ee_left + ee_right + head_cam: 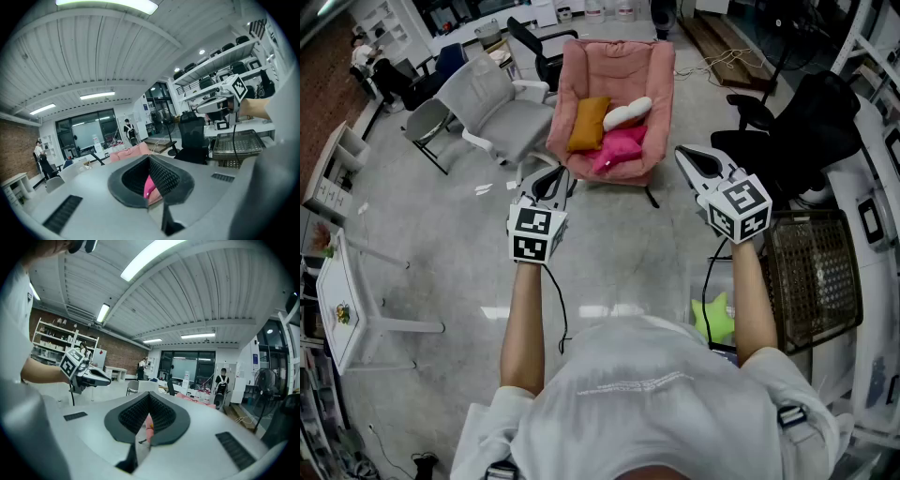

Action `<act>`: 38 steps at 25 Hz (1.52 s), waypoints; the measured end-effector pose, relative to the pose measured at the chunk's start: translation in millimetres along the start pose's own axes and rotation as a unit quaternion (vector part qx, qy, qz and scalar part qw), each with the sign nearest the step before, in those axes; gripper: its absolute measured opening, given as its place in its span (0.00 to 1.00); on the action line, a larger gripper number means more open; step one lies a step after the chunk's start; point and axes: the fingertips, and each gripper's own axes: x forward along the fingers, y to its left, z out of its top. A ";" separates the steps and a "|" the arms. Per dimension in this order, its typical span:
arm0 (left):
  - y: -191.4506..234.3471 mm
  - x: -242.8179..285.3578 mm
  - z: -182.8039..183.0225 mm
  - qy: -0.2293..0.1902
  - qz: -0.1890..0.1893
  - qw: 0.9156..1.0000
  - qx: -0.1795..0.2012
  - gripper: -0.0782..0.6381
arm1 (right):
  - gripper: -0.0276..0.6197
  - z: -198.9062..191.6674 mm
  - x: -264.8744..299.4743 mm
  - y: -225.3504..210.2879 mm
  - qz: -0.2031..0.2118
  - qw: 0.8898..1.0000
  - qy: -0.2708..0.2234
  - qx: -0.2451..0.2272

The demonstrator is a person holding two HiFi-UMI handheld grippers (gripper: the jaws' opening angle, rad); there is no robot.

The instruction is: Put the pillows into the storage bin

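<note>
The grey concrete floor (441,244) stretches out ahead of you. At its far side stands the pink fabric armchair (619,66). To your right, near you, sits the dark wire-mesh storage bin (811,272), beside a black office chair (806,131). Three pillows lie in the armchair, well apart from the bin. The orange rectangular pillow (588,124) leans on the left of the seat, the magenta pillow (621,148) lies to its right, and the white oblong pillow (628,112) rests on the magenta one's far edge. A green star-shaped pillow (715,317) lies on the floor just left of the bin, close to your body. You hold both arms out level toward the armchair. Your left gripper (555,174) has its jaws pressed together with nothing between them, and the magenta pillow shows beyond their tips. Your right gripper (683,153) also has its jaws pressed together and empty, short of the armchair.
</note>
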 end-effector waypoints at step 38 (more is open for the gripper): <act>-70.9 52.6 -26.4 0.061 0.054 0.993 -0.081 0.43 | 0.60 -91.1 -21.7 -81.2 0.091 0.994 0.010 0.062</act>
